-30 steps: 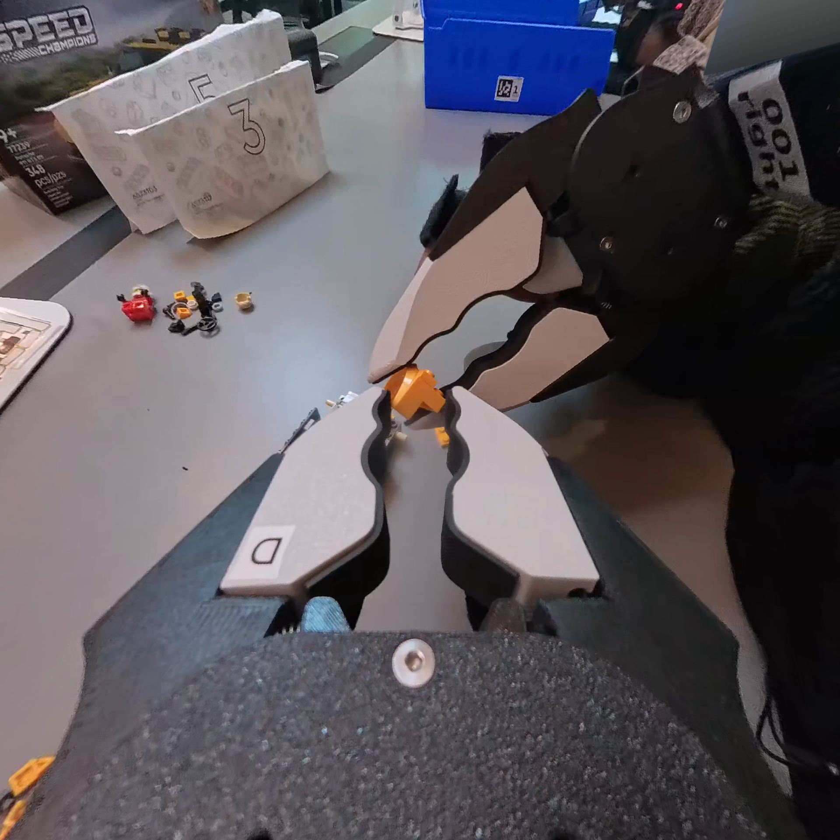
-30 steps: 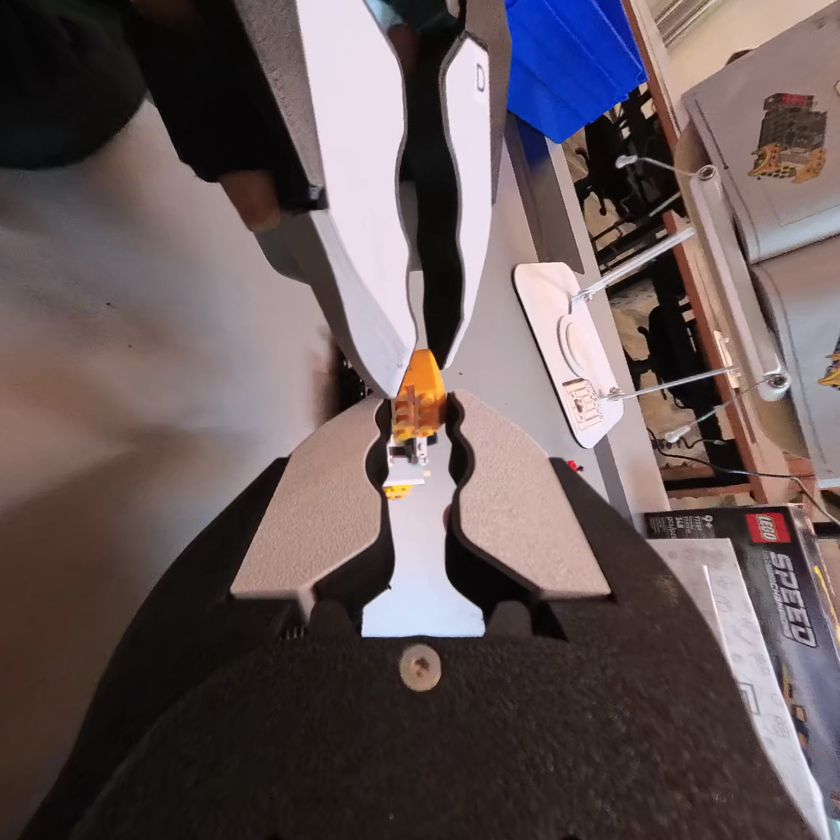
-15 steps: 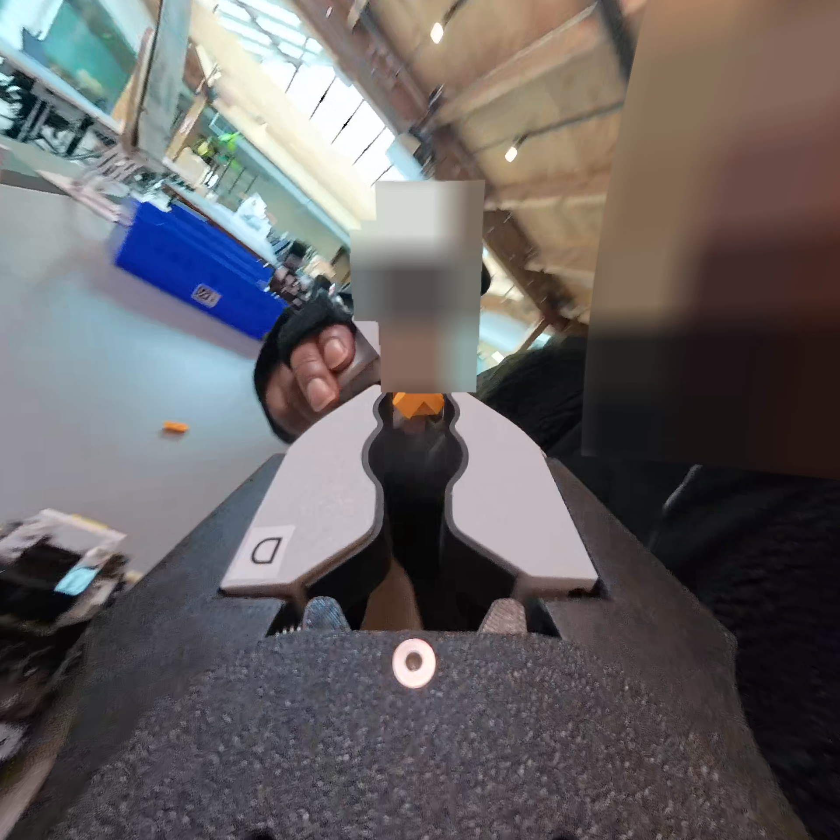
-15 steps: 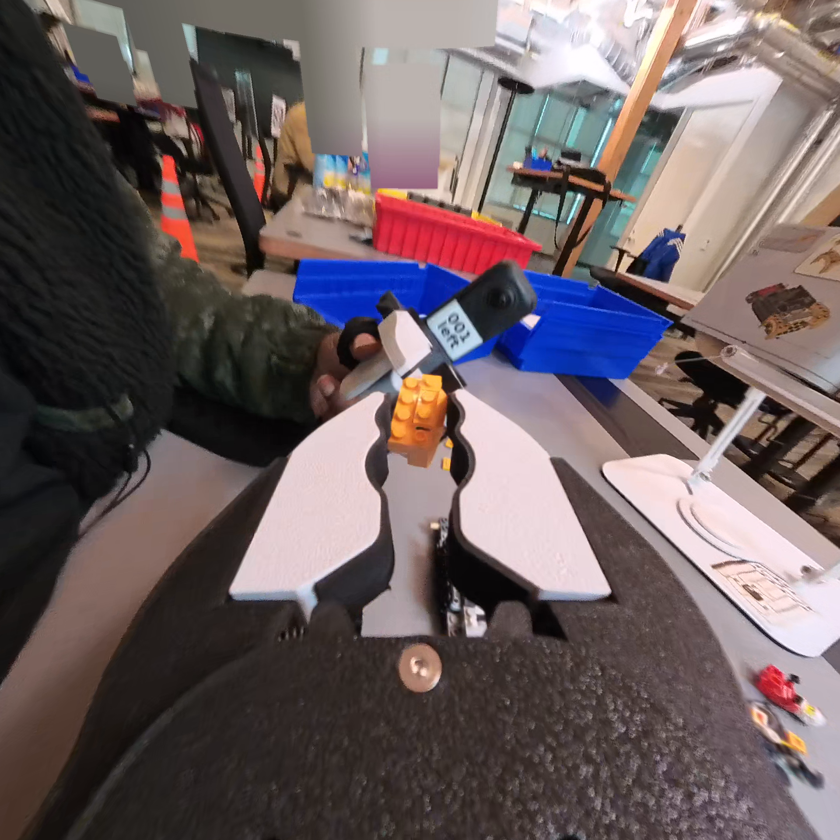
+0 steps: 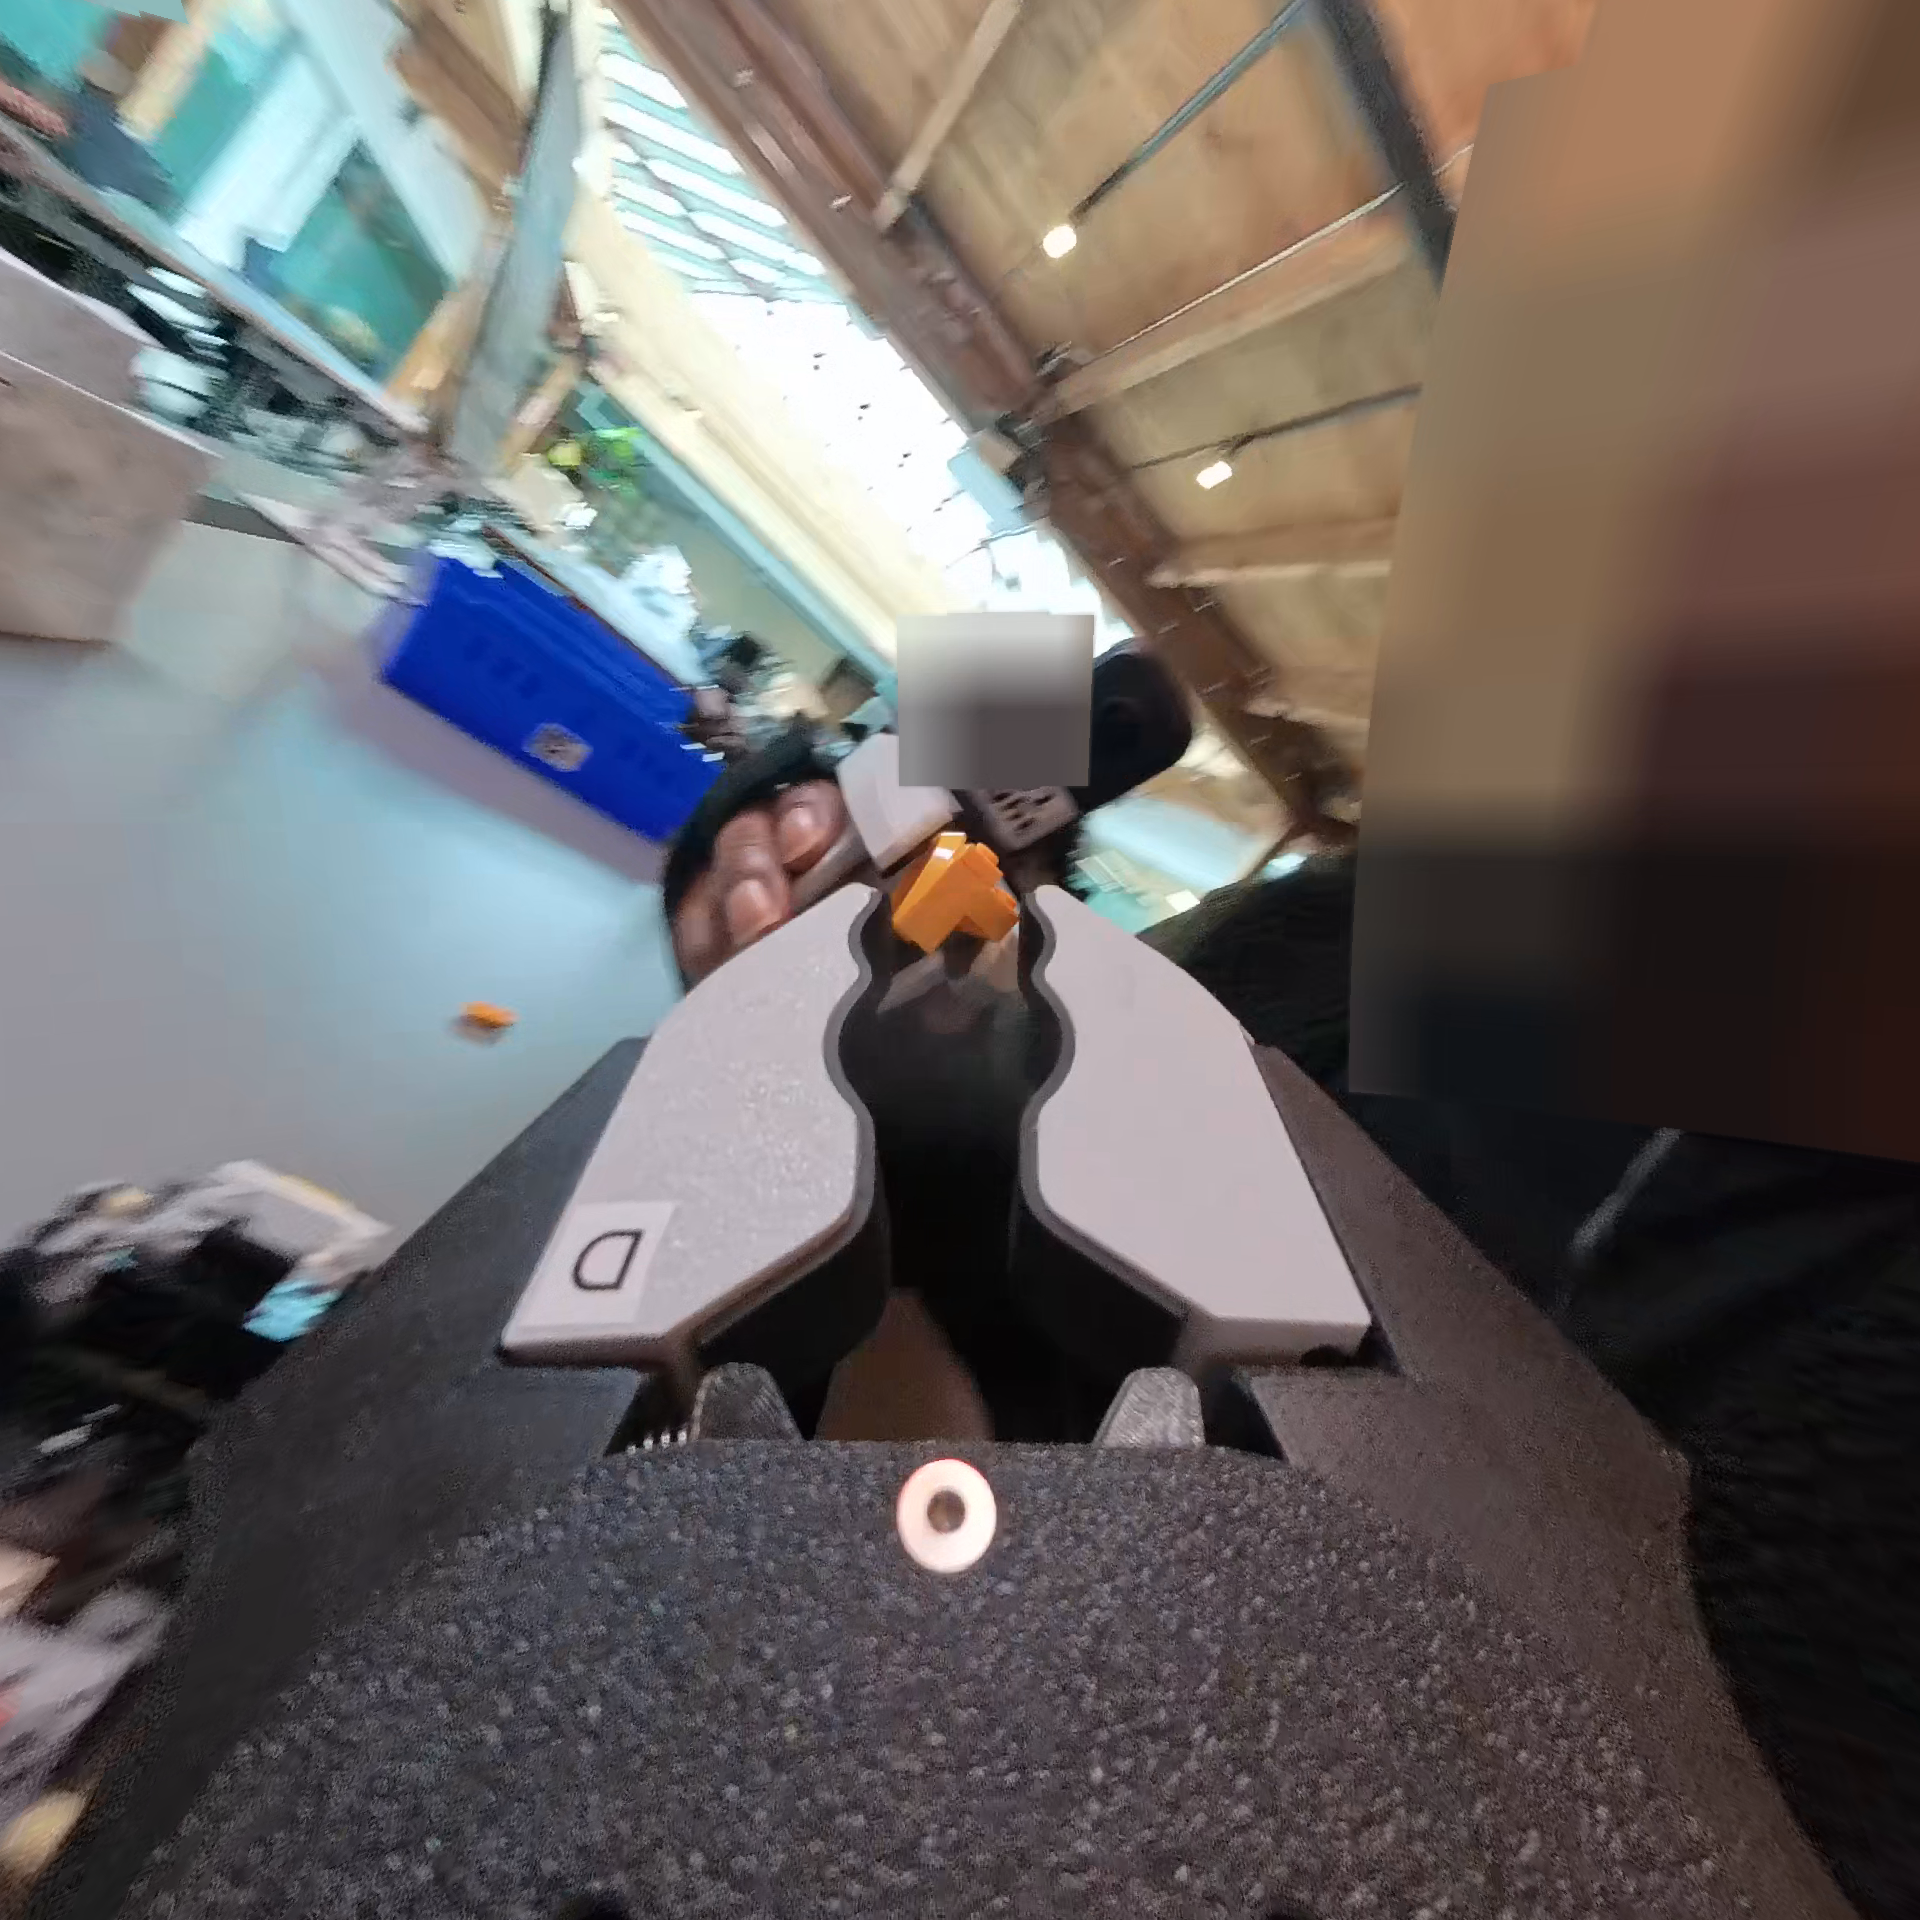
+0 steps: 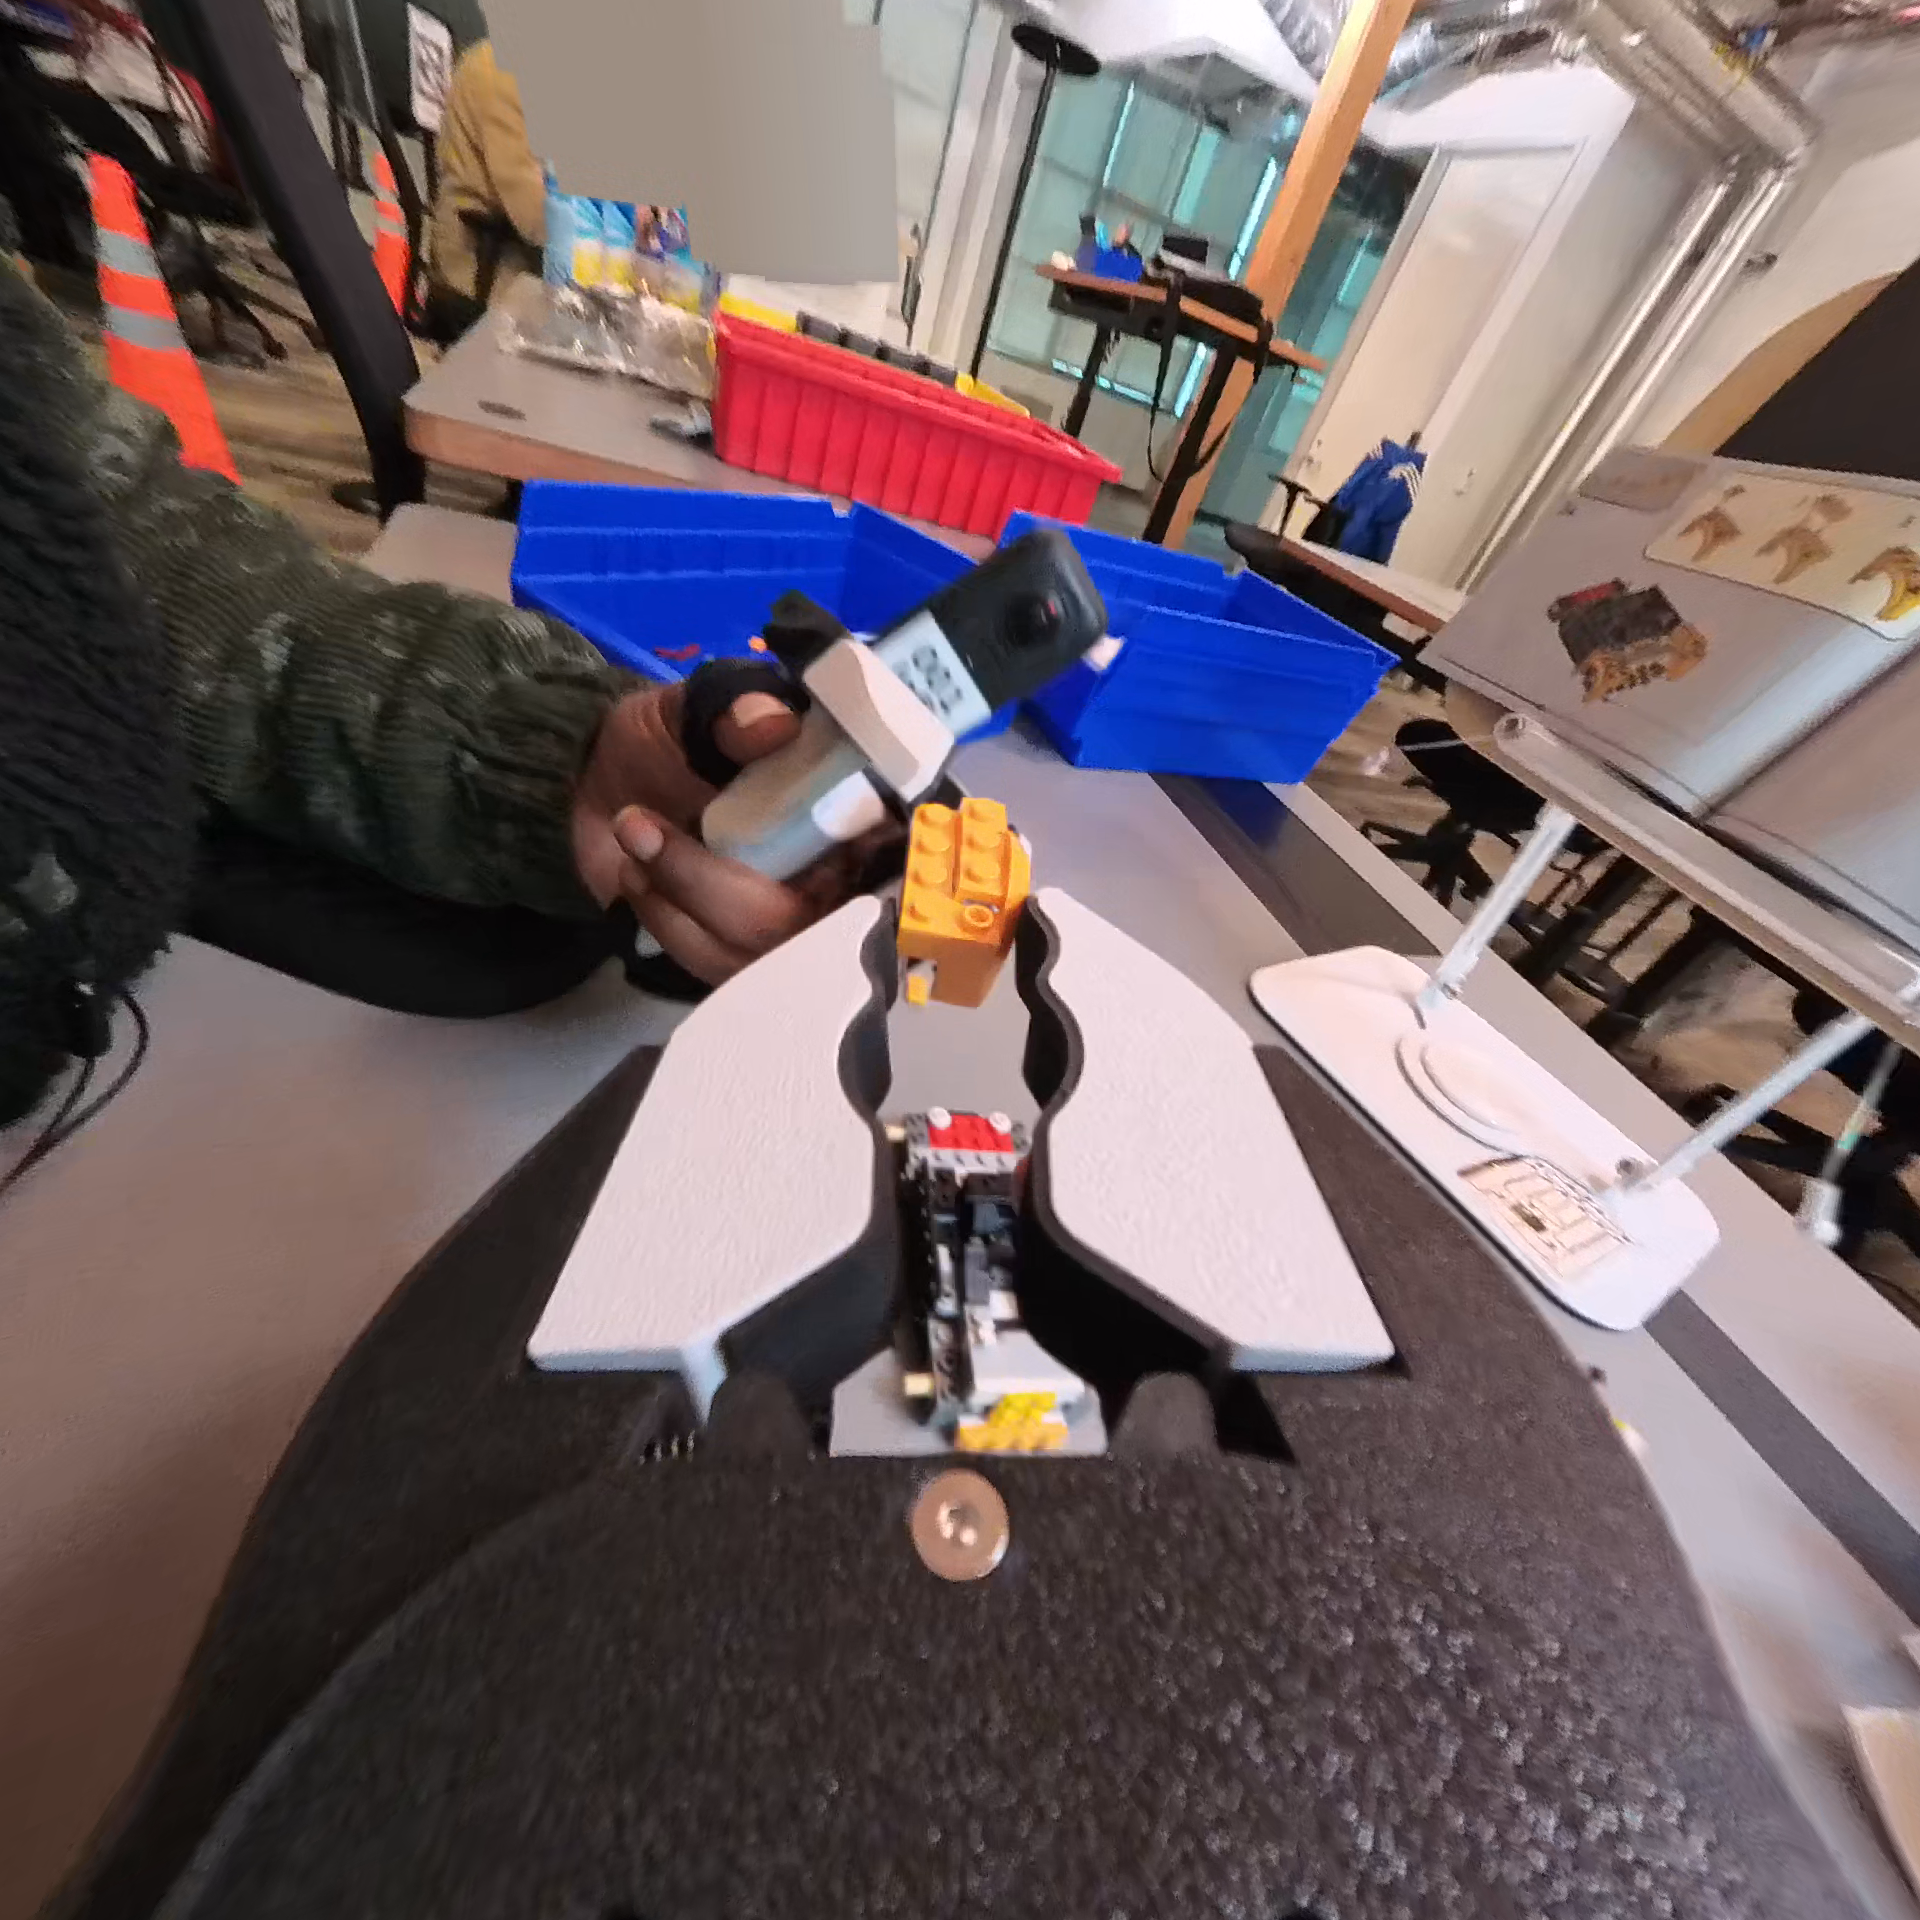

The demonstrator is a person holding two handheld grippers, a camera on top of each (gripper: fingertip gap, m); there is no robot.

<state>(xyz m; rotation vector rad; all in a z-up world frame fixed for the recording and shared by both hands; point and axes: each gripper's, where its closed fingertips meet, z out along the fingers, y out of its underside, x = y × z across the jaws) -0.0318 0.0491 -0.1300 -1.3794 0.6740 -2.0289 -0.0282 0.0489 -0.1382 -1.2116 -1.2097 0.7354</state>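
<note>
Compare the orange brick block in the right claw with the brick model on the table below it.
The orange brick block is one colour; the brick model mixes black, grey, red and yellow. The block is gripped in the right claw, off the table; the model lies on it. The model looks longer. Both are studded toy bricks.

Grey table (image 6: pixel 260 1195), blue bins (image 6: pixel 1195 675), white stand base (image 6: pixel 1475 1132), brick model (image 6: pixel 966 1247)

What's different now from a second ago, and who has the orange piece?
Both grippers rose off the grey table and now face each other. The right gripper keeps its grip on the orange brick assembly; the left gripper no longer pinches it. The brick model stayed put.
</note>
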